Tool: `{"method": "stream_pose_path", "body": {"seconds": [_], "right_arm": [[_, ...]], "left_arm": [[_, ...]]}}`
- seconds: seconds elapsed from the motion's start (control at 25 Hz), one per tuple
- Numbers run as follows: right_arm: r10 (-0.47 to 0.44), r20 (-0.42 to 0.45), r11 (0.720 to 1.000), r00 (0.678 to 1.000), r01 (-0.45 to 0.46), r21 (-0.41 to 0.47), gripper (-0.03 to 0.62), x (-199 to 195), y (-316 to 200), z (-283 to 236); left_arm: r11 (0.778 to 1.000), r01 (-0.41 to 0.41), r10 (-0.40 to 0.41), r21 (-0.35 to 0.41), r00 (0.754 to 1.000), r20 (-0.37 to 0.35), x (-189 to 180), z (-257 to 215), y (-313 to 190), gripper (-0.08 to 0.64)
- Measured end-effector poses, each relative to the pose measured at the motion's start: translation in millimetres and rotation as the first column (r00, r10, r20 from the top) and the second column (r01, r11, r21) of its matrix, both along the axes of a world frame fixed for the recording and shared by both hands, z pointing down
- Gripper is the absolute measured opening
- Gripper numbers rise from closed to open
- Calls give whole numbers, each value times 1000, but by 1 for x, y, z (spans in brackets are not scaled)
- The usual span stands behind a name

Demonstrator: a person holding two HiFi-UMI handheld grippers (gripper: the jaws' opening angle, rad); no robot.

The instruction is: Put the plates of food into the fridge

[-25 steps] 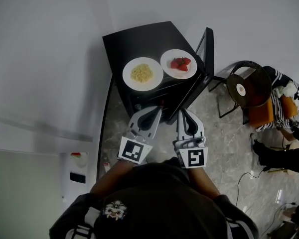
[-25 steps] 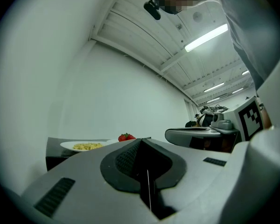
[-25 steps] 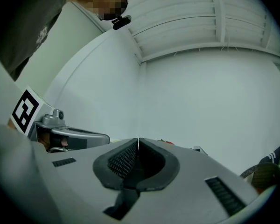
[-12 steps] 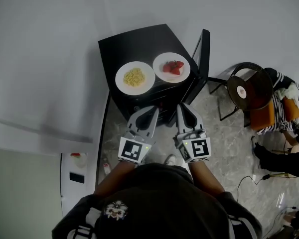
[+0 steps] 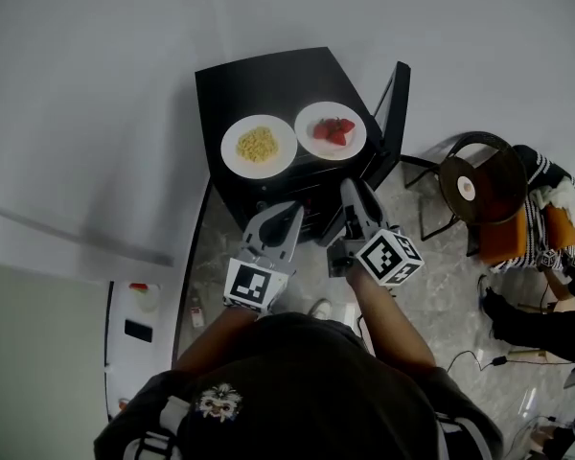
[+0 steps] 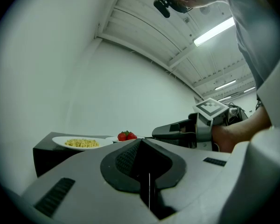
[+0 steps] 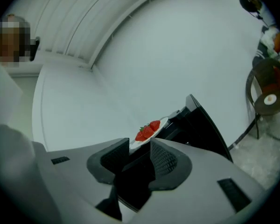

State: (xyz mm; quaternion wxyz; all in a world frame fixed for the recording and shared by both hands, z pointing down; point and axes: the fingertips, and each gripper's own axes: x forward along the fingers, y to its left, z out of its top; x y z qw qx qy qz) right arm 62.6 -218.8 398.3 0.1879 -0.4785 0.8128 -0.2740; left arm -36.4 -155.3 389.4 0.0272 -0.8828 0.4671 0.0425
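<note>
- The 2 plates sit side by side on top of the black fridge [image 5: 268, 77]. Neither is inside it yet.
- The plate of noodles [image 5: 259, 145] is at 9 o'clock of the pair, and the plate of strawberries [image 5: 331, 130] is at 3 o'clock. Their rims are just beside each other.
- The fridge door [image 5: 397, 113] stands open at the 3 o'clock side of the cabinet.
- The left gripper [image 5: 289, 215] has its jaws pressed together with nothing between them. It hangs in front of the fridge at 6 o'clock of the noodle plate, apart from it.
- The right gripper [image 5: 353, 192] has its jaws opening. The gap is empty, and the strawberry plate shows beyond it at 12 o'clock, not yet reached.
- Handling, as a judgement: the plates look like stiff glazed ware, so they are likely smooth, slippery at the rim and breakable if dropped. With so little food on them, the weight should be modest.
- The strawberries are loose and rounded and could roll on a tilt. The noodles would slide less, but either plate wants carrying level.
- The best hold is probably the near rim, at 6 o'clock of each plate, with 1 pad above the lip and 1 below. A deep bite would keep the far edge from sagging.
</note>
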Motion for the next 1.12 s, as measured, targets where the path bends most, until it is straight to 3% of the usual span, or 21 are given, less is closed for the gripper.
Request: {"method": "stream_pose_path", "body": {"seconds": [0.16,0.32,0.44,0.6,1.0,1.12], "right_arm": [[12,196,993,981,12,-119,135,8,-18,-3],[39,408,963,912,74,-258,135,12,-36,9],[69,495,940,866,109,-322,135,13,-49,20],[88,547,920,832,143,-365,135,8,-63,29],[137,595,910,792,137,-392,129,2,-80,28],[152,593,904,791,131,-407,70,3,-81,30]], "left_arm": [[1000,4,-4,-7,1000,0,5,3,-1,23],[1000,12,-12,-6,1000,4,5,3,-2,23],[1000,29,-29,-7,1000,-1,0,4,-2,23],[998,59,-59,-14,998,5,-9,7,-3,23],[994,108,-108,-29,994,5,-22,13,-2,23],[992,122,-122,-23,993,3,-25,9,0,23]]}}
